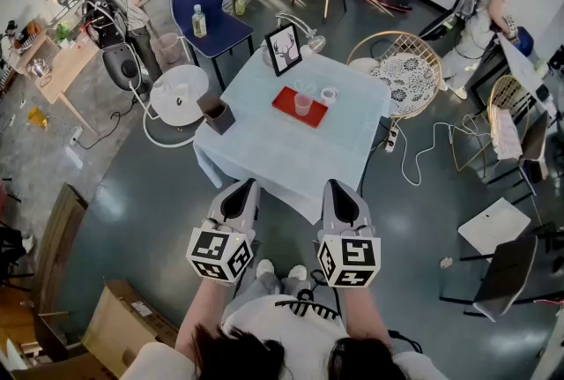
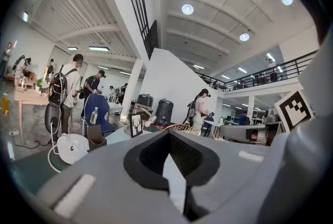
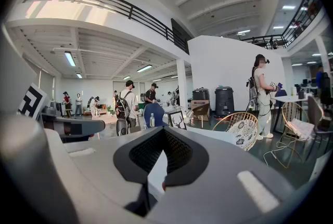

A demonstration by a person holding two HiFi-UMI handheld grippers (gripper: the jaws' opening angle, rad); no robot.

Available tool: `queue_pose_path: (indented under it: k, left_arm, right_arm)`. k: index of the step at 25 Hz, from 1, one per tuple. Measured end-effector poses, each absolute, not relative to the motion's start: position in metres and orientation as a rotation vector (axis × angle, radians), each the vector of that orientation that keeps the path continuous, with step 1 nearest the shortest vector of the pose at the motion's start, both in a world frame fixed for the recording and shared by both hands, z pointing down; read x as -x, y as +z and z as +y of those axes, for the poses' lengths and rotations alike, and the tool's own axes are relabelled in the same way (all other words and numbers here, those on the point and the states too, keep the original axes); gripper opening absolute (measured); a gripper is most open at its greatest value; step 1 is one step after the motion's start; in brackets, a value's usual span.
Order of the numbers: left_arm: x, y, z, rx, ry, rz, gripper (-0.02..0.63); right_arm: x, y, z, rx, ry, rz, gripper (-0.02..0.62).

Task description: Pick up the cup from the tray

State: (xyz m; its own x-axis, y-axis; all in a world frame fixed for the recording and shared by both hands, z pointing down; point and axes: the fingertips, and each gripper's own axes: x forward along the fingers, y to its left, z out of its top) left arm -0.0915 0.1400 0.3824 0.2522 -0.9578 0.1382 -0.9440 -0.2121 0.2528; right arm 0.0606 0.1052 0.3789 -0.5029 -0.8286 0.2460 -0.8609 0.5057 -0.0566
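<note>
Holding the left tongs (image 1: 247,190) and right tongs (image 1: 335,190) side by side at lower centre, both pressed together on nothing, short of the desk's (image 1: 264,153) near corner, with bare grey floor (image 1: 423,219) opening out to lower left and right. Seeing the cup (image 1: 303,104) standing on the red tray (image 1: 284,100) just above frame centre, a picture frame (image 1: 283,48) behind it and a wicker chair (image 1: 401,70) crowding the desk's right edge. Losing tray and cup in both gripper views, the tongs' grey bodies blocking the lower half there.

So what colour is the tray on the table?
Red; the tray shows best in the head view.
</note>
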Motion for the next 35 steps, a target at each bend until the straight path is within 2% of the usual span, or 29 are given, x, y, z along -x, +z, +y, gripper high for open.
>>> queue_pose_path:
  k: [24, 27, 29, 30, 35]
  left_arm:
    - [0.087, 0.384, 0.130, -2.247, -0.046, -1.762, 0.000]
    - [0.078, 0.387, 0.128, -2.268, -0.037, -1.719, 0.073]
    - [0.073, 0.386, 0.126, -2.280, -0.038, -1.695, 0.115]
    - [0.071, 0.386, 0.125, -2.283, -0.031, -1.689, 0.120]
    - [0.062, 0.390, 0.117, -2.289, 0.036, -1.677, 0.157]
  right_arm:
    - [-0.064, 0.375, 0.092, -1.494, 0.283, -2.601, 0.029]
    - [-0.061, 0.372, 0.094, -1.434, 0.314, -2.701, 0.076]
    - [-0.059, 0.372, 0.094, -1.390, 0.330, -2.740, 0.206]
    - [-0.060, 0.372, 0.093, -1.387, 0.319, -2.738, 0.235]
    - [-0.069, 0.372, 0.086, -1.396, 0.233, -2.715, 0.296]
